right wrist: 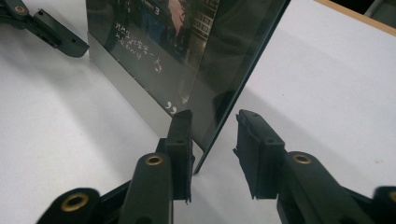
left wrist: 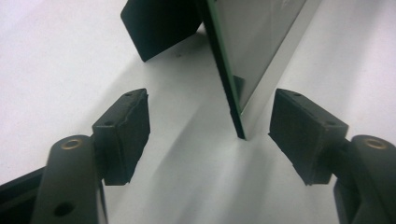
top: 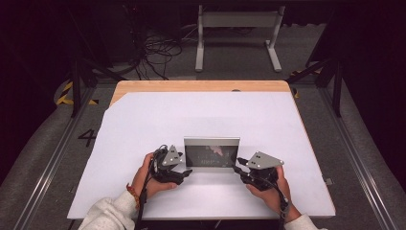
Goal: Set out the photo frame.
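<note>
A silver-edged picture frame (top: 211, 154) with a dark glossy picture stands upright on the white sheet, propped on a black back leg (left wrist: 159, 23). My left gripper (top: 187, 172) is at its left end. In the left gripper view the jaws (left wrist: 215, 133) stand wide, with the frame's lower corner (left wrist: 240, 126) between them and touching neither pad. My right gripper (top: 237, 168) is at the frame's right end. Its jaws (right wrist: 215, 135) straddle the frame's corner edge (right wrist: 205, 149): one pad lies close to the front face, and a gap shows at the other.
The white sheet (top: 191, 115) covers a wooden table (top: 201, 86). The left gripper's jaw (right wrist: 46, 28) shows beyond the frame in the right gripper view. Behind the table, a grey metal stand (top: 237, 33) and loose cables (top: 158, 52) lie on the floor.
</note>
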